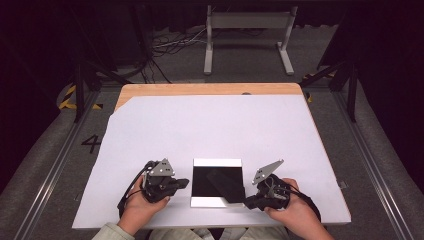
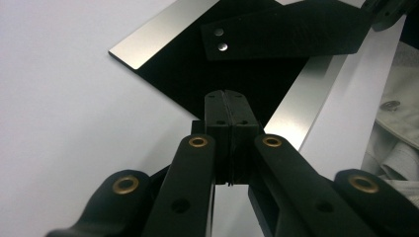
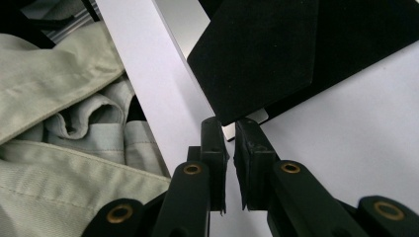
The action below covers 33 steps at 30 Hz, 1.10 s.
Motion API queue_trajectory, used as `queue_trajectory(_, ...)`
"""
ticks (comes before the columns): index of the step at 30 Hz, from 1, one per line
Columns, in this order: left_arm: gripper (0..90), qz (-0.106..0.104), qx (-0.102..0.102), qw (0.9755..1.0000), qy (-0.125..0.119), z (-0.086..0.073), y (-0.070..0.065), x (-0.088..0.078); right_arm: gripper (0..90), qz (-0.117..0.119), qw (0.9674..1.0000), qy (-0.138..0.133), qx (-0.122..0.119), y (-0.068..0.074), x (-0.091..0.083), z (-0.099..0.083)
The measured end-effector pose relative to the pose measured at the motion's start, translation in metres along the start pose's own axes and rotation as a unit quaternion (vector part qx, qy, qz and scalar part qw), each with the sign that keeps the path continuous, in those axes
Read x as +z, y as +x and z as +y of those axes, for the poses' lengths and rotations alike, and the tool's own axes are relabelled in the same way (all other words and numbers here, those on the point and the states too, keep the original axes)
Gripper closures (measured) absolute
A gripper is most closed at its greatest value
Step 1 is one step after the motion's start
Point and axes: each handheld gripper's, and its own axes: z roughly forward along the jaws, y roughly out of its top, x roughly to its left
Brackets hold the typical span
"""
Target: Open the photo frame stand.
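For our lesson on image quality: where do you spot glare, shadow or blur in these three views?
High view: the surroundings are dark and the white table sheet is evenly lit. Left gripper view: glare on the tray's silver rim, and the left tool looks soft up close. Right gripper view: the black flat piece shows no detail, and the right tool is blurred.

Centre frame, the tray (image 1: 217, 201) looks like brushed metal with a glossy black middle. The flat piece (image 1: 226, 184) on it is matt black, the table cover (image 1: 210, 125) smooth white, with bare wood (image 1: 200, 89) at the top edge.
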Motion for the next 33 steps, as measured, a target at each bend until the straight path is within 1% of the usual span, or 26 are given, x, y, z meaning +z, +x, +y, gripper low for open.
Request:
queue_trajectory(1,90.0,0.0,0.004,1.0,0.003,0.0,0.0,0.001,82.5,0.002,1.0,-0.003,-0.001,0.0,-0.001,0.0)
queue_trajectory(4,90.0,-0.002,0.005,0.9999,0.012,-0.001,-0.002,0.006,82.6,0.006,0.9999,-0.012,0.003,0.0,-0.002,0.001)
queue_trajectory(10,90.0,-0.005,0.009,0.9997,0.021,-0.001,-0.004,0.011,83.0,0.007,0.9996,-0.029,0.001,0.001,-0.006,0.003)
queue_trajectory(15,90.0,-0.004,0.01,0.9997,0.021,-0.001,-0.004,0.012,85.6,0.007,0.9993,-0.037,-0.003,0.003,-0.008,0.005)
queue_trajectory(18,90.0,-0.004,0.01,0.9997,0.02,-0.001,-0.004,0.012,89.1,0.007,0.9987,-0.05,-0.007,0.005,-0.011,0.007)
queue_trajectory(22,90.0,-0.004,0.009,0.9998,0.019,-0.001,-0.004,0.012,89.6,0.001,0.9984,-0.056,-0.011,0.007,-0.013,0.01)
queue_trajectory(28,90.0,-0.004,0.008,0.9998,0.019,-0.001,-0.003,0.011,89.8,-0.001,0.9976,-0.068,-0.015,0.008,-0.016,0.013)
queue_trajectory(33,90.0,-0.004,0.008,0.9998,0.018,-0.002,-0.003,0.01,89.9,-0.009,0.9968,-0.077,-0.021,0.01,-0.019,0.018)
